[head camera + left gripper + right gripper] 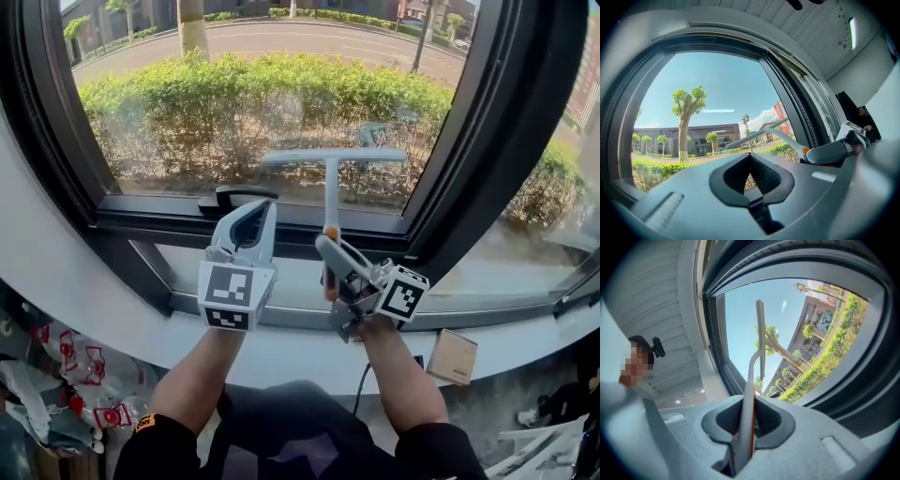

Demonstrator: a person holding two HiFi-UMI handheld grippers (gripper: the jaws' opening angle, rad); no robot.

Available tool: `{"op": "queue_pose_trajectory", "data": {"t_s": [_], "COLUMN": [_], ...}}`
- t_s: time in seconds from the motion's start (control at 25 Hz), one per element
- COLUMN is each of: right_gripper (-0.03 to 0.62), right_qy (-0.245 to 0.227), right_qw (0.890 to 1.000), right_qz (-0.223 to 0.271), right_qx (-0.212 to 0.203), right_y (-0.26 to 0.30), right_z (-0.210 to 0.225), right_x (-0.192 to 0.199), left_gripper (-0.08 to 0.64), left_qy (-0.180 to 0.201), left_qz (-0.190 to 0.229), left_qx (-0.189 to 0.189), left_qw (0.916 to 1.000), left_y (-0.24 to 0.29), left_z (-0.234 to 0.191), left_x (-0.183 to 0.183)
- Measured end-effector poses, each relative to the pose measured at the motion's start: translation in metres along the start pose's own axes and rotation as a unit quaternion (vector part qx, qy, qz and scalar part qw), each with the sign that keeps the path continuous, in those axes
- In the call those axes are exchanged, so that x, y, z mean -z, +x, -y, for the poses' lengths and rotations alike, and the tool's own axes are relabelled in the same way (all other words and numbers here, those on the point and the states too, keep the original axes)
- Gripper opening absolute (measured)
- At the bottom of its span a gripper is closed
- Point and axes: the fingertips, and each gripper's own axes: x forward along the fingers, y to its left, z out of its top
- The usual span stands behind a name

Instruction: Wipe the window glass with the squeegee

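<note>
Squeegee (332,157) up at the window glass (234,103)
Right gripper (326,246) fingers pinch its handle; left gripper (255,214) fingers are pressed together, empty. The slim handle could twist in the pinch, tilting the blade off the pane.

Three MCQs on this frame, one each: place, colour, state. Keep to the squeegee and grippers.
1. Where is the blade of the squeegee? A on the sill; B raised before the window glass; C on the floor.
2. Accent colour on its handle? A blue; B green; C orange.
3. State of the left gripper? A shut, empty; B shut on the squeegee; C wide open.
Key: 1 B, the head view shows the blade up before the pane; 2 C, an orange band shows where the right gripper clamps the handle; 3 A, its fingers meet with nothing between.
</note>
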Motion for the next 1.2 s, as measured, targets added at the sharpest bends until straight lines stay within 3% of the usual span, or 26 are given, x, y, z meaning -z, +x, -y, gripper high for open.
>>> {"op": "queue_pose_trajectory", "data": {"t_s": [0.4,0.56,0.88,1.2], "right_gripper": [0.048,0.048,0.048,0.048], "right_qy": [-0.076,-0.083,-0.052,-0.005], "right_qw": [0.993,0.991,0.992,0.995], "right_qz": [0.041,0.041,0.051,0.057], "right_qx": [-0.078,-0.094,-0.102,-0.086], "right_y": [0.017,0.03,0.026,-0.002], "right_z": [-0.064,-0.075,-0.063,-0.034], "right_x": [-0.117,-0.142,-0.14,-0.092], "left_gripper": [0.015,0.015,0.015,0.015], "left_qy": [0.023,0.03,0.041,0.024], "left_qz": [0.064,0.085,0.092,0.053], "left_qx": [0.011,0.012,0.015,0.025], "left_qw": [0.9976,0.9958,0.9948,0.998], "left_y": [0.025,0.031,0.043,0.036], "left_z": [0.009,0.013,0.017,0.033], "left_x": [-0.077,-0.099,-0.113,-0.064]}}
